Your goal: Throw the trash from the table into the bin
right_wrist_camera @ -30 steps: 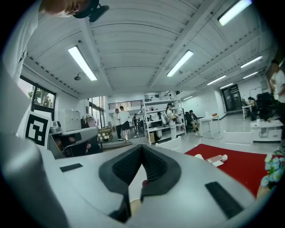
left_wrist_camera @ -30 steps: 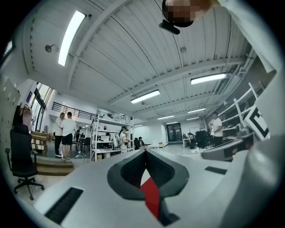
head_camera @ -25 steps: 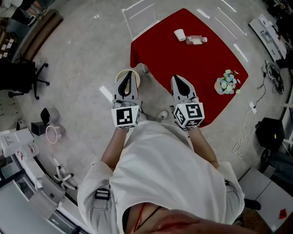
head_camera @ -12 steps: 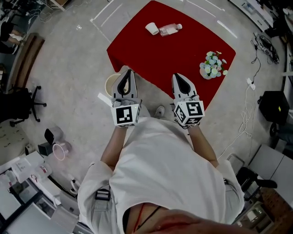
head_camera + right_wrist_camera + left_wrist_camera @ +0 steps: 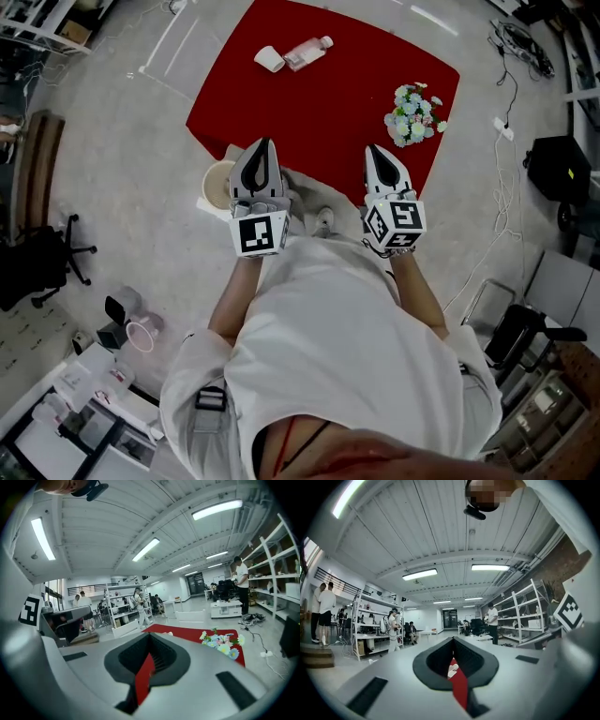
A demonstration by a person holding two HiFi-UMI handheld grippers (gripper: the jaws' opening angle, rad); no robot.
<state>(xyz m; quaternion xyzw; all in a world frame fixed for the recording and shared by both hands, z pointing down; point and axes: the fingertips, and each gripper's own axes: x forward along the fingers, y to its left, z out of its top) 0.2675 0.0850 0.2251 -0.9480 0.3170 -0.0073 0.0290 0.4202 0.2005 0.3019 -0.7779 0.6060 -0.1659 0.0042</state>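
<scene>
The left gripper (image 5: 264, 147) has its jaws pressed together with nothing between them. In the left gripper view (image 5: 453, 641) only a thin slit remains, and through it show a strip of the red table and a speck of white. The bare left forearm reaches straight out from the chest. The gripper points to 12 o'clock, about level, with its marker cube facing up.

The right gripper (image 5: 375, 150) is likewise fully closed and empty. In the right gripper view (image 5: 149, 639) only red cloth shows in the slit. The right forearm runs parallel to the left, and the gripper points to 12 o'clock, tipped slightly down.

In the head view the cream bin (image 5: 207, 184) stands on the floor at the near left corner of the red table (image 5: 328, 103), just beside the left gripper at its 9 o'clock. The trash lies on the far left part of the table, at 12 o'clock from the left gripper and well apart from both grippers. It is a small white cup (image 5: 269, 58) and, just beside it at 3 o'clock, a clear bottle (image 5: 307, 52) on its side. A bunch of flowers (image 5: 412, 114) sits at 1 o'clock from the right gripper.
</scene>
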